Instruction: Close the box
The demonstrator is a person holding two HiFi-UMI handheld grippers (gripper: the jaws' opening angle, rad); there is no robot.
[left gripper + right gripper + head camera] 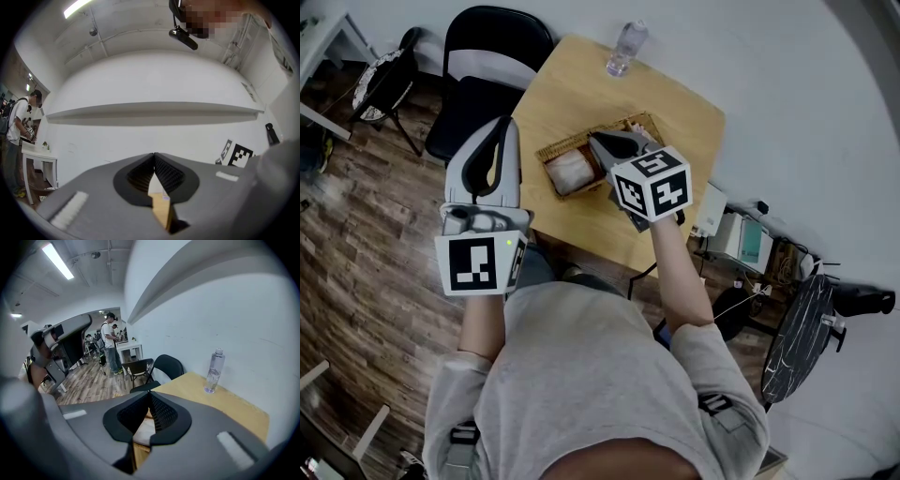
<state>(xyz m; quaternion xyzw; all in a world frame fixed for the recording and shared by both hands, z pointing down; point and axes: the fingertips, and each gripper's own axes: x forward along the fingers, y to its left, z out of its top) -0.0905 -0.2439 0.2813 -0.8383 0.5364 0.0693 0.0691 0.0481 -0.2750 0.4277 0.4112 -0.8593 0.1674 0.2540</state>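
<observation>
An open tan box (574, 156) with a woven rim and something white inside (572, 172) lies on the wooden table (581, 84). My right gripper (596, 142) hangs over the box's right part, pointing down at it, its jaws shut with nothing between them. In the right gripper view, the white contents (143, 429) show through the gap behind the shut tips of the right gripper (149, 393). My left gripper (502, 125) is held at the table's left edge, clear of the box. In its own view the left gripper (154, 154) is shut and empty, facing a white wall.
A clear water bottle (625, 47) stands at the table's far edge. A black folding chair (483, 66) sits left of the table. White devices and cables (741, 239) lie on the floor at right. A person (110, 341) stands far off by a white table (129, 350).
</observation>
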